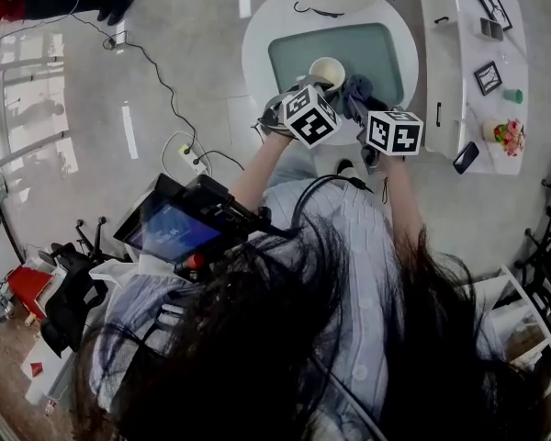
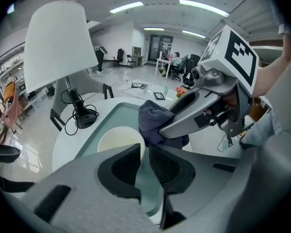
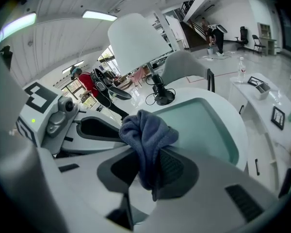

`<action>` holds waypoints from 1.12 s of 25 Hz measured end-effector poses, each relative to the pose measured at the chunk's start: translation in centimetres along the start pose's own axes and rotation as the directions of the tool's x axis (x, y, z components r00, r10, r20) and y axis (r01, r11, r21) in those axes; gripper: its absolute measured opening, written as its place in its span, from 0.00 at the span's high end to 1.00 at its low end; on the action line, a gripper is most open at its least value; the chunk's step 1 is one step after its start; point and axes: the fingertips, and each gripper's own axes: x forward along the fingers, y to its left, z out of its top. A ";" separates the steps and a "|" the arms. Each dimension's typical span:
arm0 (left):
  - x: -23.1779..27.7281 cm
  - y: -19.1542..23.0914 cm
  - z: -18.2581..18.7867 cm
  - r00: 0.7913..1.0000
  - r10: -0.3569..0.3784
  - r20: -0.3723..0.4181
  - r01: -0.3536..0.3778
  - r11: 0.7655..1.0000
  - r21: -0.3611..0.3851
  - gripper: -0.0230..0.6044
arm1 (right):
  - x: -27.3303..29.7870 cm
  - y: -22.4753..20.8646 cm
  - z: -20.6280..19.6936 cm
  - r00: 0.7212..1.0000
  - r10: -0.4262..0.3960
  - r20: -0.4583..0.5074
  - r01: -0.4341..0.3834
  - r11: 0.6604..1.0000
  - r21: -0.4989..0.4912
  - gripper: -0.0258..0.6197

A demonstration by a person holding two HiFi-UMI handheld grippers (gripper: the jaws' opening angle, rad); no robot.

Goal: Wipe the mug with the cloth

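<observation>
Mug: cream and smooth, with a round open mouth (image 2: 117, 141); it sits over the inset panel, its thin wall caught at the rim.
Left gripper (image 2: 144, 155): matt grey plastic, with ribbed black pads; the jaws are narrowed onto the mug's wall, one inside the mouth and one outside.
Cloth: blue-grey, nubbly terry (image 3: 146, 132), bunched into a soft lump just beside the mug's rim; whether they touch cannot be told.
Right gripper (image 3: 146, 163): same grey shell; the jaws are pinched on a fold of the cloth, which bulges above them.
Surface: round white top (image 1: 257, 55) with a rounded-corner inset panel (image 1: 378, 46) of pale green, frosted finish.
Lamp: flared white shade (image 2: 58, 45) on a thin black stem, with a looped cord at its foot, at the far edge.
</observation>
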 end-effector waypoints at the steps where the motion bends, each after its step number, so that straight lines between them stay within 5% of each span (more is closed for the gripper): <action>1: 0.4 0.0 -0.1 1.000 0.002 -0.016 -0.002 1.000 0.002 0.90 | 0.2 -0.1 0.0 1.000 0.003 -0.009 -0.003 1.000 -0.009 0.81; 7: 1.5 0.5 -1.2 0.997 0.039 -0.072 -0.039 0.999 0.013 0.90 | 1.3 -0.2 -0.5 0.998 0.002 -0.066 -0.008 0.996 -0.092 0.81; 20: 2.5 0.3 -1.0 0.991 0.097 -0.087 -0.083 0.986 0.146 0.90 | 2.1 -1.1 -0.9 0.995 0.023 -0.096 -0.032 0.995 -0.095 0.81; 28: 2.2 -0.3 -2.0 0.989 -0.044 -0.139 0.081 0.957 0.277 0.90 | 2.9 -1.2 -0.8 0.991 0.034 -0.129 -0.051 0.990 -0.130 0.81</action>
